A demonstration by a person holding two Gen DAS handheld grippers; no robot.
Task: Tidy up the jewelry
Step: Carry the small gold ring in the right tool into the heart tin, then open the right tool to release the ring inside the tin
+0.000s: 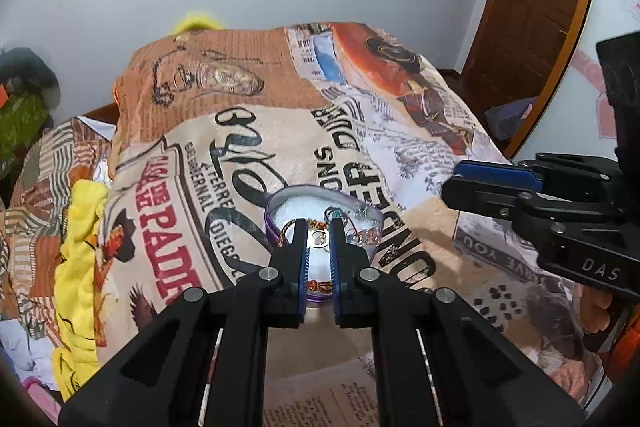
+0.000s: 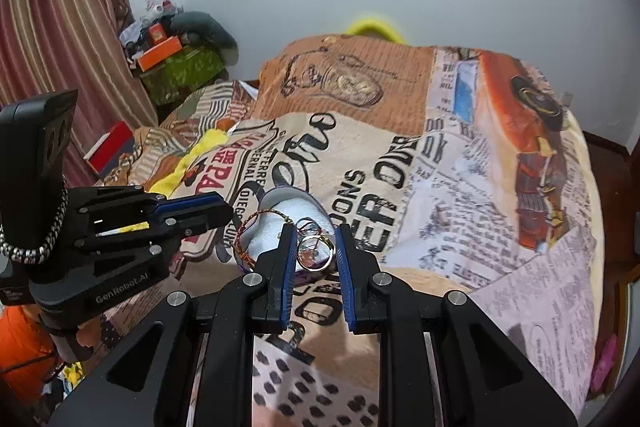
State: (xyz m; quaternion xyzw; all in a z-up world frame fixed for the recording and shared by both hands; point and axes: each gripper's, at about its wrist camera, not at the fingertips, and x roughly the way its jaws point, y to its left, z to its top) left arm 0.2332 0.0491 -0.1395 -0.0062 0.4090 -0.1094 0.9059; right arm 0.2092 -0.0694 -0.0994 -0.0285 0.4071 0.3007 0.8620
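A purple heart-shaped jewelry box (image 1: 280,201) with white foam lining lies open on the printed blanket. It also shows in the right wrist view (image 2: 280,205). My left gripper (image 1: 319,227) hovers over the box, jaws slightly apart around a thin braided bracelet (image 1: 318,283) with a small metal charm (image 1: 318,238). My right gripper (image 2: 314,237) is over the box's near edge, jaws apart, framing a gold ring (image 2: 316,253); whether the pads touch it I cannot tell. A red-gold braided bracelet (image 2: 246,239) drapes over the box's left rim. Small earrings (image 1: 352,223) lie in the box.
The printed blanket (image 2: 460,187) covers the bed. A yellow cloth (image 1: 80,251) lies at the left. A green box with orange items (image 2: 180,67) stands by the curtain. A wooden door (image 1: 532,7) is at the right.
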